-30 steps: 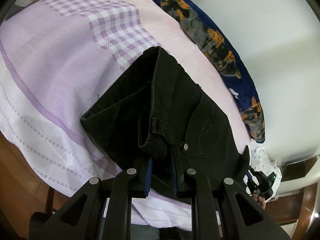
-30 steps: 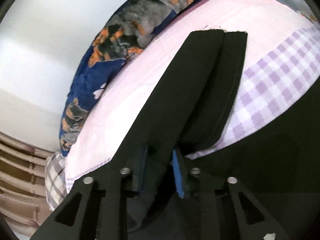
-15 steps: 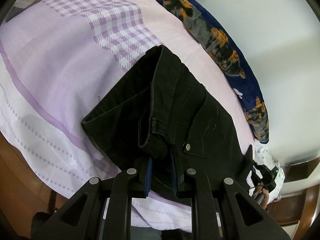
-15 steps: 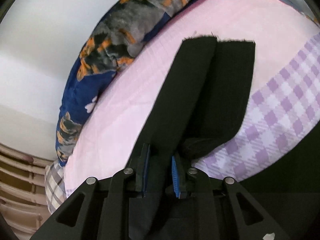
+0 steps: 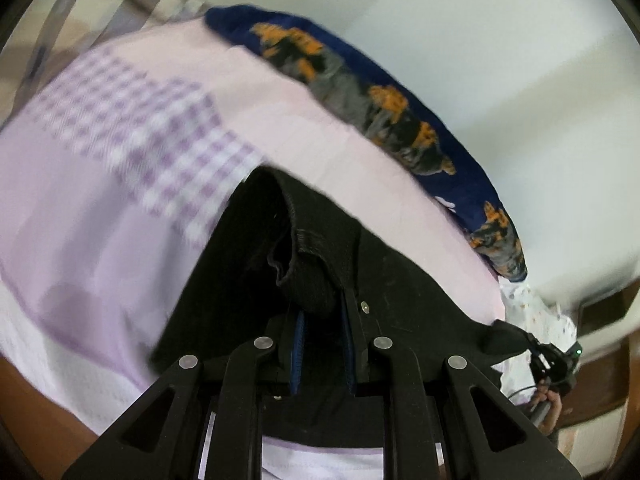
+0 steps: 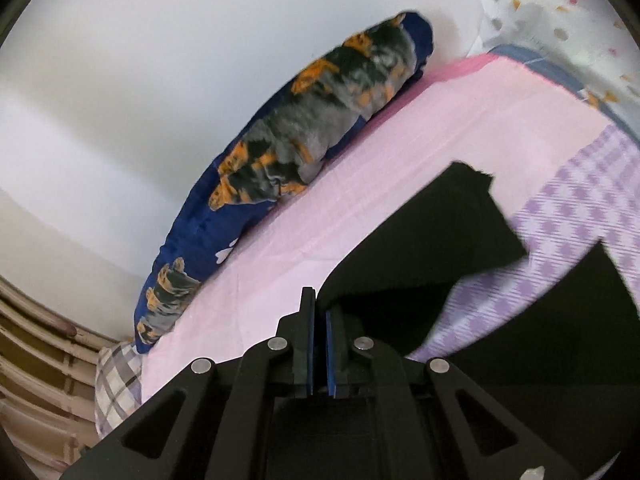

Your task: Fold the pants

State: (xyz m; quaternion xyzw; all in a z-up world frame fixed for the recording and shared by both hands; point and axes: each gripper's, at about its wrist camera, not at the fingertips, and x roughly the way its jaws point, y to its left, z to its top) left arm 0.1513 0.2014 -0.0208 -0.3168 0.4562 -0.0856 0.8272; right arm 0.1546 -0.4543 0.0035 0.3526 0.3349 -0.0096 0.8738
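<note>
One pair of black pants (image 5: 384, 280) lies on the bed (image 5: 100, 208), stretched from the checked patch toward the near edge.

Left wrist view: the left hand-held gripper (image 5: 322, 354) has its two blue-padded fingers (image 5: 298, 350) set narrowly apart, with a bunched waistband fold between them; it grips the pants. A metal rivet and a belt loop show just beyond the fingers. This view alone shows the waistband end, and, far off at the right edge of the bed, the right hand-held gripper (image 5: 554, 360) with the person's hand (image 5: 546, 402) below it. The picture is blurred on the left.

Right wrist view: the right hand-held gripper (image 6: 319, 354) has its blue pads (image 6: 310, 354) nearly together, with only a thin slit between them. The pants (image 6: 432, 248) lie just to the right of the fingers; whether any cloth sits in the slit cannot be told. This view alone shows the leg end, its hem lying on the pink sheet beside the purple check.

One blue pillow (image 6: 280, 168) with orange and grey print lies along the far edge of the bed against the wall; both views show it. One plaid cushion (image 6: 116, 380) sits at the corner, seen in the right view only.
</note>
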